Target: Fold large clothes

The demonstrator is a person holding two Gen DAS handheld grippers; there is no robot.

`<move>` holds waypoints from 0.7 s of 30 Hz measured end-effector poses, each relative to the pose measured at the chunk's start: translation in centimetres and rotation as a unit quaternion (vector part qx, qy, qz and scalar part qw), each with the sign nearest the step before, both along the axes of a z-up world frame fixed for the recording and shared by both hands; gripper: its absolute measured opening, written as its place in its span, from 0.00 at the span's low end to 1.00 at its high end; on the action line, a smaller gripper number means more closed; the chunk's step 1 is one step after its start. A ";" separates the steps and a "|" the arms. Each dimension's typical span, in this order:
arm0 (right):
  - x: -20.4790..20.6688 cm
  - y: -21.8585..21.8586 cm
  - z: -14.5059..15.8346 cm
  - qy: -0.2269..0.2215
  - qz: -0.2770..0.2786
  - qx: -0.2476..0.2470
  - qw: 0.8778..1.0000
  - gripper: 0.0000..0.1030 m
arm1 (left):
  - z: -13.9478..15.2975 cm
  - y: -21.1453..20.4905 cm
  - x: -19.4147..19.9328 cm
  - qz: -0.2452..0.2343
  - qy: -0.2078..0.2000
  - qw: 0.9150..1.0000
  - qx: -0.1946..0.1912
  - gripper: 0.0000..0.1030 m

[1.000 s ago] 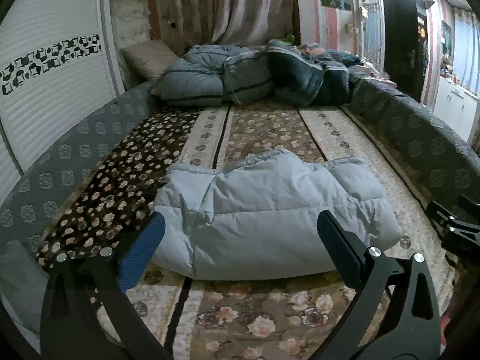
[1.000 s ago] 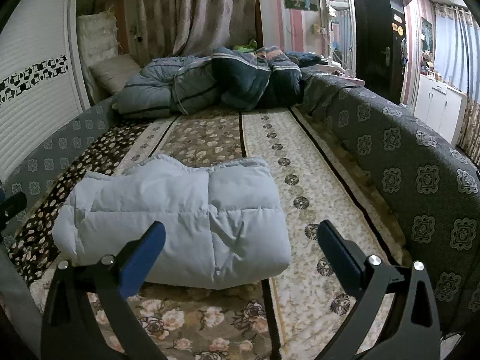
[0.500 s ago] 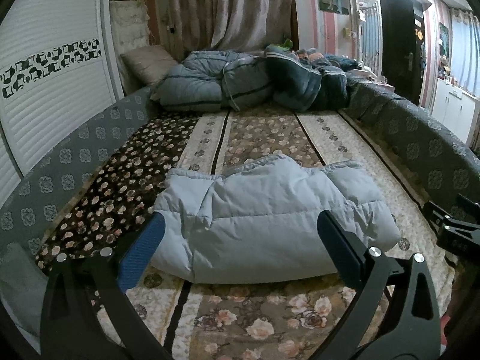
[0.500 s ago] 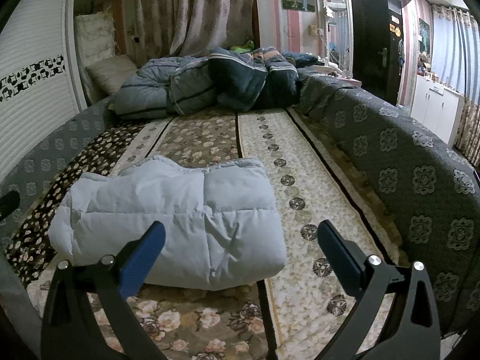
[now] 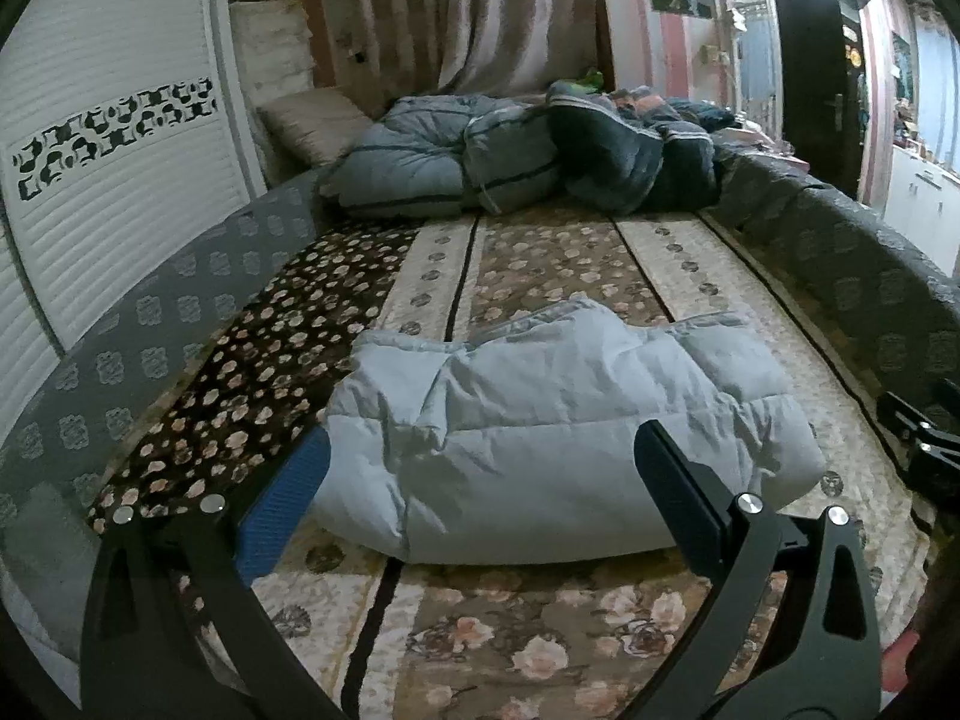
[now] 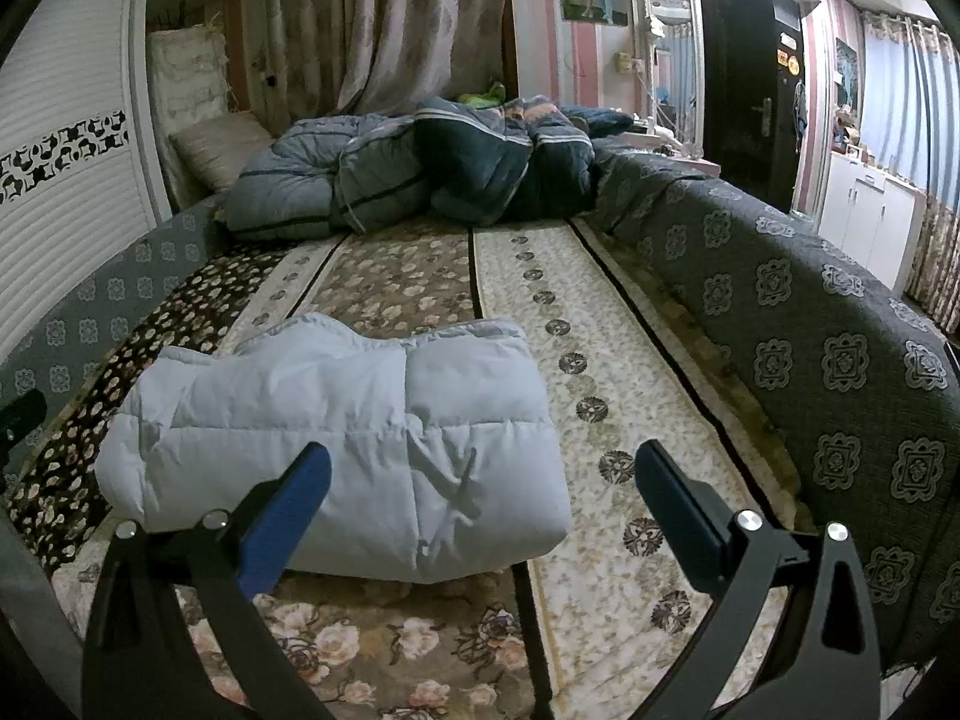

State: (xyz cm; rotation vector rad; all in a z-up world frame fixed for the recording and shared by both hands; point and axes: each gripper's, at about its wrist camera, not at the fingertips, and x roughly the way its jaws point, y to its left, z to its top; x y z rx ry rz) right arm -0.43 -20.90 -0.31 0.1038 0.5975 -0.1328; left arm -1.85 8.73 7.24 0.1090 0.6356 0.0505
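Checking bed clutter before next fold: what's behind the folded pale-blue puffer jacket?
Behind the folded pale-blue puffer jacket, bare floral bedspread runs to heaped grey-blue quilts and a beige pillow near the curtain. Whatever lies under the jacket is covered.

A pale blue quilted jacket point(image 5: 558, 438) lies on a brown-and-cream floral bedspread point(image 5: 540, 258) beside grey medallion-patterned bolsters point(image 6: 810, 324).
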 end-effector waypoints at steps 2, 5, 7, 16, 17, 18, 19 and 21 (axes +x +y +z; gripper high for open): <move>0.0 0.0 0.0 0.000 0.000 0.000 1.000 0.98 | 0.0 0.0 0.0 -0.002 0.001 1.000 -0.001 0.97; 0.0 0.0 0.0 0.001 0.000 0.000 1.000 0.98 | 0.0 -0.1 -0.1 -0.003 0.001 1.000 0.002 0.97; 0.0 0.1 0.0 0.002 0.000 0.000 1.000 0.98 | 0.0 -0.2 -0.1 -0.002 0.000 1.000 0.003 0.97; 0.0 -0.1 0.1 0.003 0.000 -0.002 1.000 0.98 | -0.3 0.5 0.6 -0.011 0.009 1.000 -0.004 0.97; 0.0 0.0 0.1 0.002 0.000 -0.002 1.000 0.98 | -0.3 0.5 0.7 -0.011 0.010 1.000 -0.005 0.97; -0.1 -0.1 0.1 0.002 0.000 -0.003 1.000 0.98 | -0.3 0.6 0.8 -0.012 0.011 1.000 -0.006 0.97; 0.0 0.0 0.1 0.001 -0.001 -0.002 1.000 0.98 | -0.2 0.6 0.9 -0.013 0.010 1.000 -0.007 0.97; 0.0 0.0 0.1 0.000 -0.001 -0.002 1.000 0.98 | -0.2 0.6 0.9 -0.013 0.010 1.000 -0.007 0.97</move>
